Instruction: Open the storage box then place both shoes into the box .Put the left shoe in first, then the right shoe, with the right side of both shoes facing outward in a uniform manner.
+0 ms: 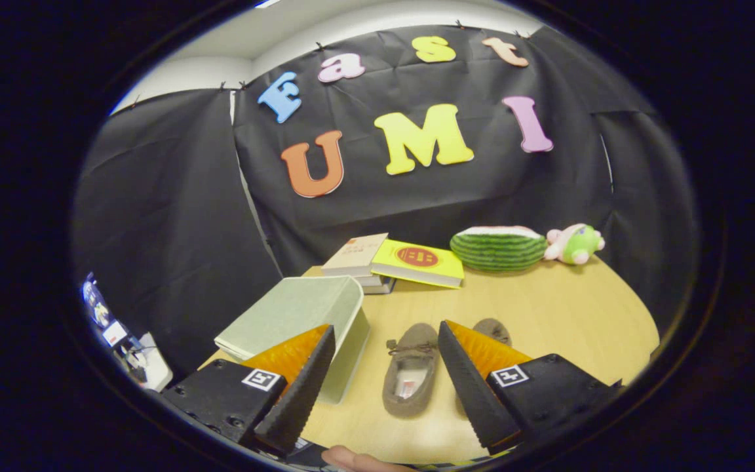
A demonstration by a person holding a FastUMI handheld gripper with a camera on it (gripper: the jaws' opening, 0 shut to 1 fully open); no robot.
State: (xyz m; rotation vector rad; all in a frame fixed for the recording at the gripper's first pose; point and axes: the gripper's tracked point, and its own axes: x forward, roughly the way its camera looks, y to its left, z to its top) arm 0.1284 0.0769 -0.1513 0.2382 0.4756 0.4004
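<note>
A pale green storage box (pixel 299 314) with its lid down stands on the wooden table (pixel 548 308), behind and beside my left finger. One brown slipper (pixel 410 377) lies between my fingers, toe pointing away, its inside showing. The second brown slipper (pixel 492 330) lies next to it, mostly hidden behind my right finger (pixel 469 387); only its toe shows. My gripper (pixel 384 387) hovers above the table, open, with nothing held between its black and orange fingers.
At the table's far side lie stacked books (pixel 358 259) with a yellow book (pixel 420 262), a watermelon-slice plush (pixel 499 249) and a small green and pink plush toy (pixel 574 244). A fingertip (pixel 351 457) shows just below the fingers.
</note>
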